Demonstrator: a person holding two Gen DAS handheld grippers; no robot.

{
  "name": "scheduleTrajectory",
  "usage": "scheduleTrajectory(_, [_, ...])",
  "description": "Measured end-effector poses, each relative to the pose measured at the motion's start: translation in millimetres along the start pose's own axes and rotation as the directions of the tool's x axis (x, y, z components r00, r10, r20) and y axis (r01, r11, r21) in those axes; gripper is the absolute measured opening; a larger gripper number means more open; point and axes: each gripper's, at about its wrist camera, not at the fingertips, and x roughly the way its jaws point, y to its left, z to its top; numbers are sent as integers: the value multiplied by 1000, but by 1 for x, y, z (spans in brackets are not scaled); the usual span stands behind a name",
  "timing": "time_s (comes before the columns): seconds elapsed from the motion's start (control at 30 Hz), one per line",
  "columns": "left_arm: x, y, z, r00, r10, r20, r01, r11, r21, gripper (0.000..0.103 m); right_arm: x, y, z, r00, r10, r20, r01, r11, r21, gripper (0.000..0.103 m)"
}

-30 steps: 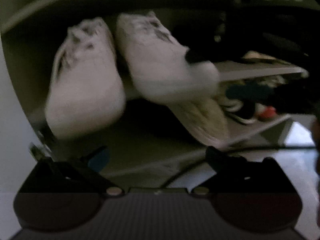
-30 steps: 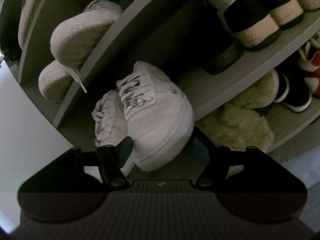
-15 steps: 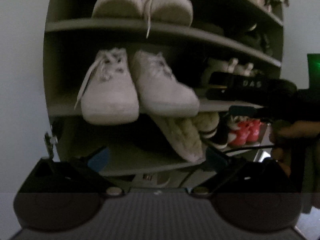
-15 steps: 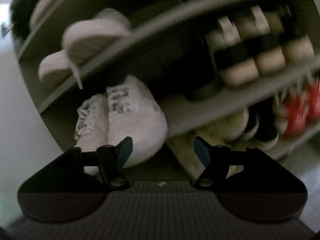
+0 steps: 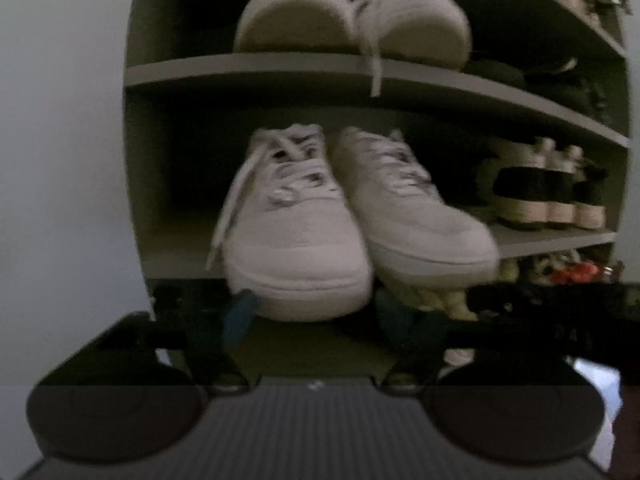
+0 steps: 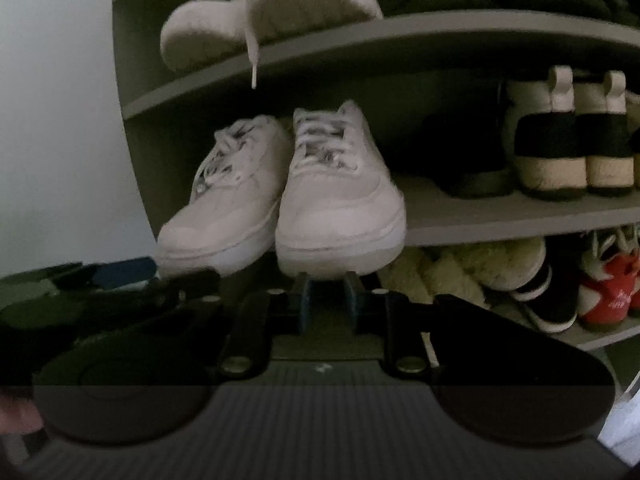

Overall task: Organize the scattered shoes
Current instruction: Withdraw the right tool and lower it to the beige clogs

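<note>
Shoe rack (image 5: 248,68): you now face it squarely from farther back than a second ago.
White sneaker pair (image 5: 296,232): parked side by side on the middle shelf, toes over the front edge, free of both grippers; this pair reads as placed.
Left gripper (image 5: 316,312): jaws have just been closing, part-open, nothing between them.
Right gripper (image 6: 327,296): jaws have just been closing, clenched, empty.
</note>
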Motion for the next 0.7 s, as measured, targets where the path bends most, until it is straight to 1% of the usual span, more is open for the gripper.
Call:
scheduleTrajectory(0.1, [7,-1,7,1000,6,-19,-6,1000,-8,63,6,-2,2,1000,4,-10,-3,998,62,18])
scheduleTrajectory(0.2, [14,-4,13,999,12,-39,-12,1000,-3,64,16,1,7,1000,5,-28,-2,996,86,17])
scheduleTrajectory(0.3, [31,-7,20,998,17,-56,-18,999,-31,64,30,-4,7,999,23,-47,-14,984,175,17])
scheduleTrajectory(0.4, [41,-9,19,998,19,-54,-21,999,-42,66,35,-8,-10,996,81,-33,-73,978,195,17])
scheduleTrajectory(0.43, [41,-11,15,998,19,-60,-22,999,-39,70,29,-11,-20,994,102,-31,-94,976,195,17])
scheduleTrajectory(0.47, [38,-13,10,997,12,-78,-15,999,-35,73,23,-14,-29,992,123,-29,-115,974,194,17])
scheduleTrajectory(0.53, [28,-21,-6,995,-19,-96,17,1000,-23,89,4,-21,-51,988,154,-32,-145,972,183,17])
scheduleTrajectory(0.57, [22,-25,-13,995,-34,-98,34,999,-2,92,-8,-23,-60,988,154,-32,-146,974,173,17])
scheduleTrajectory(0.63, [6,-34,-31,992,-65,-112,72,995,66,97,-49,-31,-90,990,136,-38,-129,980,149,18])
scheduleTrajectory(0.67, [-3,-40,-42,989,-79,-128,95,988,119,98,-85,-40,-117,993,101,-58,-92,986,137,18])
scheduleTrajectory(0.7, [-13,-45,-54,985,-93,-147,118,978,172,99,-116,-52,-142,995,45,-92,-31,989,146,18])
